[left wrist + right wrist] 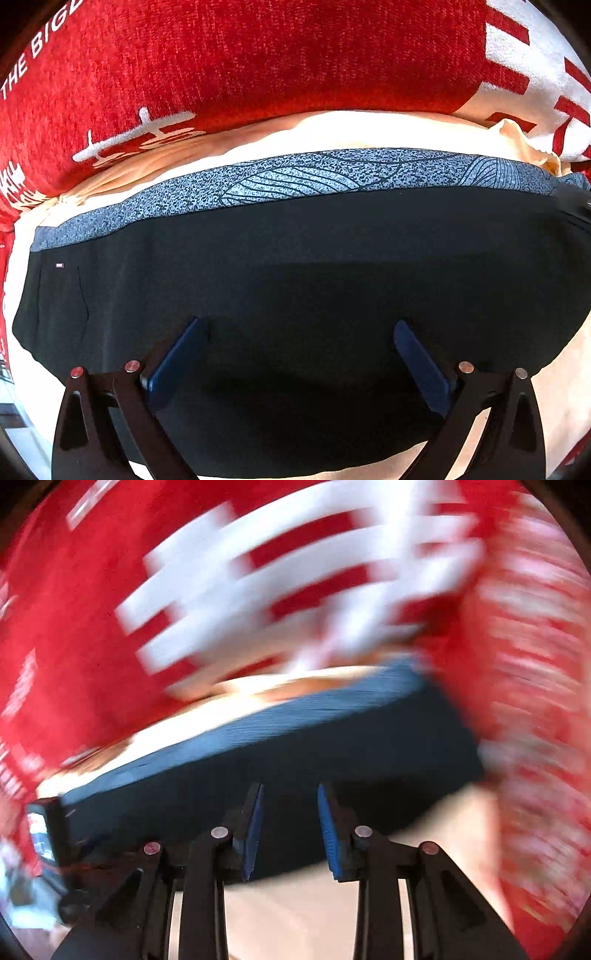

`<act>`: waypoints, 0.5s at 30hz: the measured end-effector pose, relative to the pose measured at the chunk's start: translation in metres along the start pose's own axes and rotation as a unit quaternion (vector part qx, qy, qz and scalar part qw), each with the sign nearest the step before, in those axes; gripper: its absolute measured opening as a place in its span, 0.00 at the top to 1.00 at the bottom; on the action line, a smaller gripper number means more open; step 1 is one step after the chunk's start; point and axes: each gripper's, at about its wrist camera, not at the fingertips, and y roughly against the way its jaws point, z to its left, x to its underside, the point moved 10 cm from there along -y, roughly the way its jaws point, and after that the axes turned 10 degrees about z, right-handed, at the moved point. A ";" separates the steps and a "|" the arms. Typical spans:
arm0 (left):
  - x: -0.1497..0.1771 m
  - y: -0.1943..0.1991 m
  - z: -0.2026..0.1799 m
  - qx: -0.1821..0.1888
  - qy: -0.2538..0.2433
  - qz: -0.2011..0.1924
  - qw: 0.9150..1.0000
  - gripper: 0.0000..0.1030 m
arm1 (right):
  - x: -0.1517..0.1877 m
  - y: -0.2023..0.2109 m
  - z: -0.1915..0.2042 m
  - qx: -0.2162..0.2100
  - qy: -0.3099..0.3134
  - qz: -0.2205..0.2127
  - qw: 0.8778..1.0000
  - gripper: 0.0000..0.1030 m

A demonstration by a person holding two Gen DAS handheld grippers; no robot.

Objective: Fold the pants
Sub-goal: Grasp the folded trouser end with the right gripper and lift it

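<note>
The pants (295, 266) are black with a grey patterned waistband (295, 177). They lie folded in a wide flat stack on a cream cloth. My left gripper (301, 326) is wide open just above the near part of the pants, its blue pads (173, 365) apart and holding nothing. In the blurred right wrist view the pants (295, 760) show as a dark slab. My right gripper (290, 794) is open over their near edge, empty.
A cream cloth (332, 133) lies under the pants. A red blanket with white lettering (258, 55) lies behind it and also fills the right wrist view (92, 627). The other gripper's black body (48, 834) shows at the left edge there.
</note>
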 end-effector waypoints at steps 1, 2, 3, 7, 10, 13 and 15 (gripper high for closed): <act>0.001 -0.001 0.001 0.001 0.001 0.000 1.000 0.00 | 0.000 -0.014 0.020 -0.011 0.013 0.004 1.000 0.68; 0.002 -0.001 0.003 0.003 0.003 0.001 1.000 0.00 | -0.006 -0.030 0.031 -0.017 0.024 0.011 0.999 0.68; 0.002 -0.002 0.003 0.004 0.004 0.001 1.000 0.00 | -0.010 -0.047 0.039 -0.022 0.031 0.025 0.999 0.68; 0.004 -0.003 0.008 0.009 0.006 0.000 1.000 0.00 | -0.025 -0.072 0.038 0.014 0.040 0.015 0.999 0.81; 0.004 -0.006 0.009 0.009 0.013 0.009 1.000 0.00 | -0.038 -0.060 -0.002 0.110 0.004 -0.006 0.994 0.81; 0.002 -0.009 0.012 0.005 0.016 0.017 1.000 0.00 | -0.032 -0.038 -0.029 0.065 -0.064 -0.001 0.996 0.77; -0.002 -0.007 0.013 -0.001 0.013 0.019 1.000 0.00 | -0.016 -0.018 -0.034 0.052 -0.064 0.000 0.997 0.73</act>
